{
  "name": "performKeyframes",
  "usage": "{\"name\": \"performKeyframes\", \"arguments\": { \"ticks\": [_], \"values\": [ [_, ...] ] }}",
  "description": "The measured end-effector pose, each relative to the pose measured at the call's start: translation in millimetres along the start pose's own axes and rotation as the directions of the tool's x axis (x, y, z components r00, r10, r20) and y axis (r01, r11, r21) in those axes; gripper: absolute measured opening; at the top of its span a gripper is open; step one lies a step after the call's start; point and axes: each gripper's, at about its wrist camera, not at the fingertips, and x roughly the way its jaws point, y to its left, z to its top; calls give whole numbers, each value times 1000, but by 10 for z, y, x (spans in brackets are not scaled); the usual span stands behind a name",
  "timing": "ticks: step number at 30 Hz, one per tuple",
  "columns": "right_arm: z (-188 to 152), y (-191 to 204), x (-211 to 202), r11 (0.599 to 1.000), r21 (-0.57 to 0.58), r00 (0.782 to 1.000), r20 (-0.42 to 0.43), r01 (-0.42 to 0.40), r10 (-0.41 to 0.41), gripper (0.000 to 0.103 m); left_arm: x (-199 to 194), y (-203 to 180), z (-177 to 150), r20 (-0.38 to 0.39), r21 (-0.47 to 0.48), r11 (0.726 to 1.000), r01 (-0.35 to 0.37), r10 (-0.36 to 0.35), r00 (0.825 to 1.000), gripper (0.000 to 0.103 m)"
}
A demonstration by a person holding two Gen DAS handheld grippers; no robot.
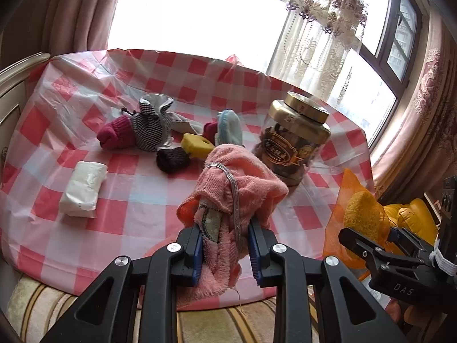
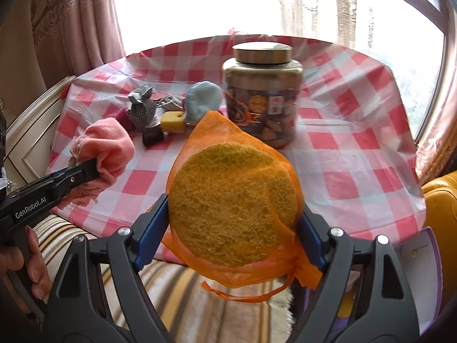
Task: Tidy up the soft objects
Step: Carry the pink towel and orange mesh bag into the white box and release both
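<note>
Two tongs, both loaded. Left tongs (image 1: 225,245) clamped on a pink cloth (image 1: 237,188), bunched up, held over the near edge of the surface (image 1: 137,200). Right tongs (image 2: 232,228) clamped wide on a round yellow sponge (image 2: 228,205) inside an orange mesh bag (image 2: 211,131), also over the near edge, right of the pink cloth. On the checked red-and-white cover, toward the far middle: a houndstooth pouch (image 1: 150,131) touching a maroon sock (image 1: 117,135), a dark brown knit piece (image 1: 172,160) just beside a yellow block (image 1: 197,144), a light blue mitt (image 1: 230,127) behind the block. White packet (image 1: 82,190) lies apart near the left edge. Gold-lidded jar (image 1: 295,140) stands upright toward the right edge. A hand (image 2: 20,268) grips the left handle.
</note>
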Motion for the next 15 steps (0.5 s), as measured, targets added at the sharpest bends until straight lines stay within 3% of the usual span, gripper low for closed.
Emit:
{"name": "performKeyframes", "arguments": {
  "ticks": [15],
  "values": [
    [-240,-763,-302,991,78,994,-19,108,-106,84,-24,-580,-138,-41,66,992,106,-104,994,27]
  ]
}}
